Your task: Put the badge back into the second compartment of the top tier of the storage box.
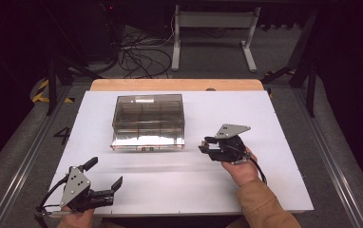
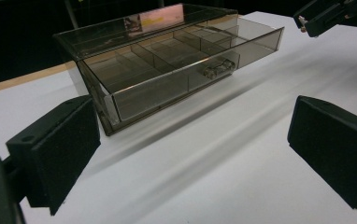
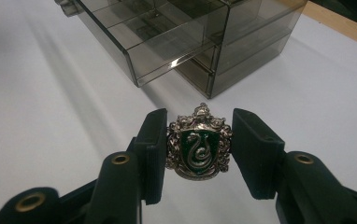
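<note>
The right tongs (image 3: 199, 149) pinch a green crest badge (image 3: 198, 147) above the counter (image 1: 274, 118), just short of the smoky organizer's open drawer (image 2: 167, 70). The left tongs (image 1: 104, 175) hover wide and empty. Next, probably, a drop into a compartment.

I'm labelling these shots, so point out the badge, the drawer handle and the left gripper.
badge (image 3: 198, 148): right gripper view, green centre with the snake.
drawer handle (image 2: 218, 67): left gripper view, clear pull on the drawer front.
left gripper (image 1: 106, 175): high view, gap between its jaws.
</note>
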The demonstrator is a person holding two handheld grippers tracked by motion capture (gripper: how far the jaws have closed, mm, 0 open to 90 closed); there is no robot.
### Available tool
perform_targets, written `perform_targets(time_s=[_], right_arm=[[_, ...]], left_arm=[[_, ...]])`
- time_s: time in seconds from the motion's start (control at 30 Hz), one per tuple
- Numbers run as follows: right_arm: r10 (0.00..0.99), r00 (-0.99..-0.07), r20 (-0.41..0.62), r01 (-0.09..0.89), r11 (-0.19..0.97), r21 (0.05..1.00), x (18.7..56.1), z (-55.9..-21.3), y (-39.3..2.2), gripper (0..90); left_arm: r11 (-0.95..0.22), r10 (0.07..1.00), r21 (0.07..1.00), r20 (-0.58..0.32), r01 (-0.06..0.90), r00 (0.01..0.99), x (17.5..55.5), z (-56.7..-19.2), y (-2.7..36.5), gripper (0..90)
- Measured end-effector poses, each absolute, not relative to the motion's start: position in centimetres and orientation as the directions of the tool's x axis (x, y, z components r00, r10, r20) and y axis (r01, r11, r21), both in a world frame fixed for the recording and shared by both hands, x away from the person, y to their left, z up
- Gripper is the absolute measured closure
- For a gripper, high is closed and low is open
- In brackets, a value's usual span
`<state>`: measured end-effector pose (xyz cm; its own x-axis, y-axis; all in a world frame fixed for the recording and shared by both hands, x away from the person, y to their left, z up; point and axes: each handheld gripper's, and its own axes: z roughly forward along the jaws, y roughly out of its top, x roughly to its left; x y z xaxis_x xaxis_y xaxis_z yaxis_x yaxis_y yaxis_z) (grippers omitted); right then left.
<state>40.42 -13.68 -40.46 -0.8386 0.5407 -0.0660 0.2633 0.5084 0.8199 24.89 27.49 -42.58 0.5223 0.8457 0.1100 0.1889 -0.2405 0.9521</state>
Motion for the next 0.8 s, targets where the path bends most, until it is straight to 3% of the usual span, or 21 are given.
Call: perform_targets(time_s=[0.8], right_arm=[[0.505,-0.860,-0.075,0.228,0.512,0.828,40.6,-37.3,-12.5,57.1]], left_arm=[[-0.240,0.845,0.952,0.108,0.191,0.525,25.0,-42.6,27.5,3.2]])
